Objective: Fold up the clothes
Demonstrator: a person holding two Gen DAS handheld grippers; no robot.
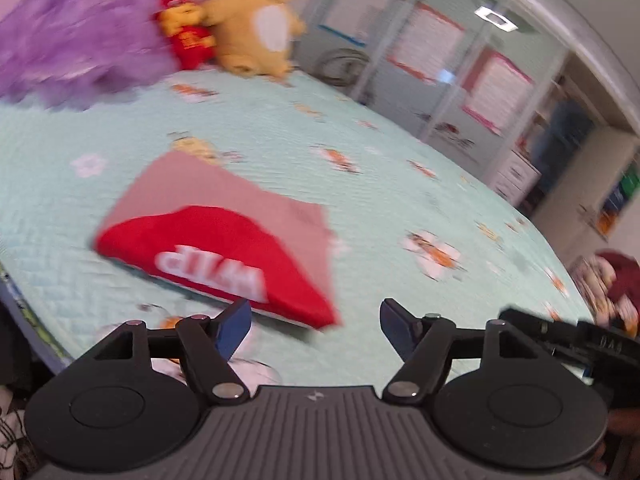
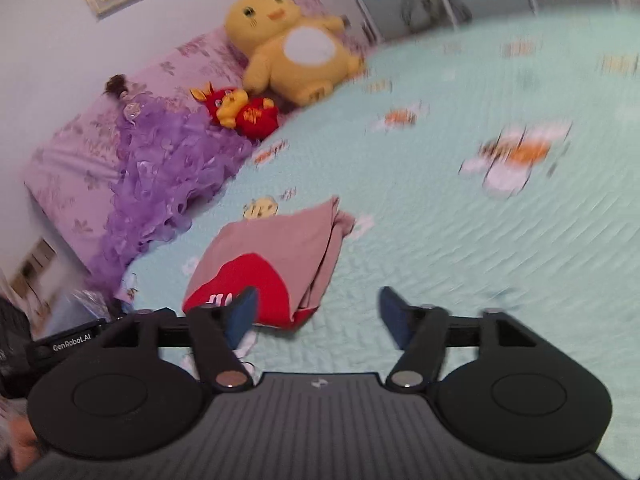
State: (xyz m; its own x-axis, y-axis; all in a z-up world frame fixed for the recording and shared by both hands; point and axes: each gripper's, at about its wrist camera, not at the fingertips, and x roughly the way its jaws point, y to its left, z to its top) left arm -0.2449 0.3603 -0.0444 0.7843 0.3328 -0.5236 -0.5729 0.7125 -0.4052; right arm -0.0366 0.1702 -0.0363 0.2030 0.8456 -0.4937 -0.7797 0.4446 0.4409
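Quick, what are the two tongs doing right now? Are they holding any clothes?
Left tongs: open, holding nothing, above the bedspread.
Right tongs: open, holding nothing, near the folded red shirt.

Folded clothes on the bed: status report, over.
Left gripper and right gripper: jaws open, empty. Red shirt folded atop pink garment. Nothing in the way.

Soft daylight, motion blur, fisheye warp
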